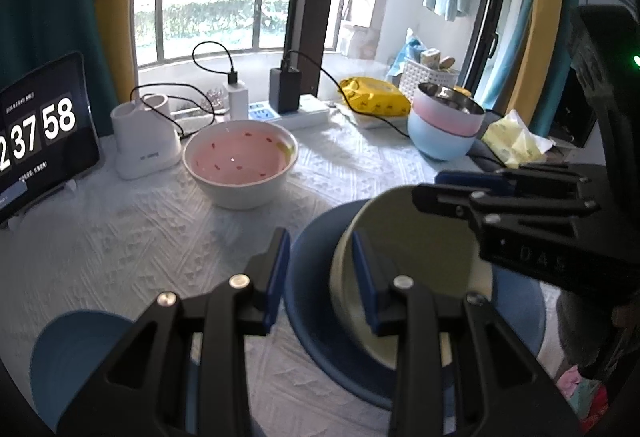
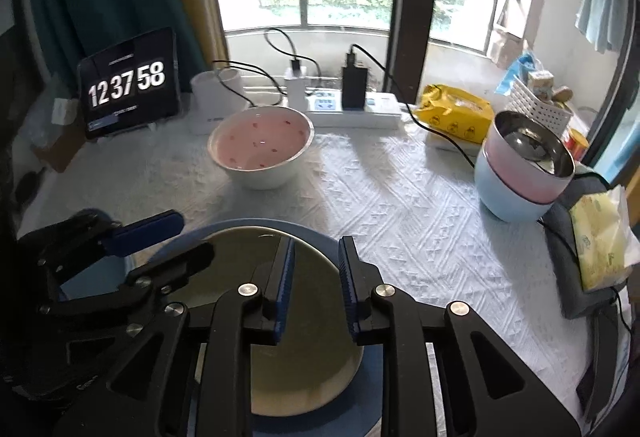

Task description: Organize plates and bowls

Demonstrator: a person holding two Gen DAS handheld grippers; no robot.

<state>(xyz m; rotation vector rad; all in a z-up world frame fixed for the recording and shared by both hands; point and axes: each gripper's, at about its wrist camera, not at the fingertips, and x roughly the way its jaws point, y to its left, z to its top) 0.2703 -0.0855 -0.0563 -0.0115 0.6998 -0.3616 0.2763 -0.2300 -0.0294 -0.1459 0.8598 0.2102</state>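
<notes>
The bench (image 2: 400,205) wears a white quilted cloth. Near its front edge a blue plate (image 1: 316,301) carries a cream bowl (image 1: 420,257). The left claw (image 1: 320,277) straddles the plate's rim, jaws narrow, grip unclear. The right claw (image 2: 316,289) hangs over the bowl, narrowly parted, holding nothing. Behind sit a pink bowl (image 2: 260,145) and stacked bowls (image 2: 520,177).

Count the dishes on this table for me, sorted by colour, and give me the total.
White with pink inside: 1
Pink: 1, stacked in the light blue one
Light blue: 1
Cream: 1
Blue: 2, one under the cream bowl, one at the near edge
Total: 6
</notes>
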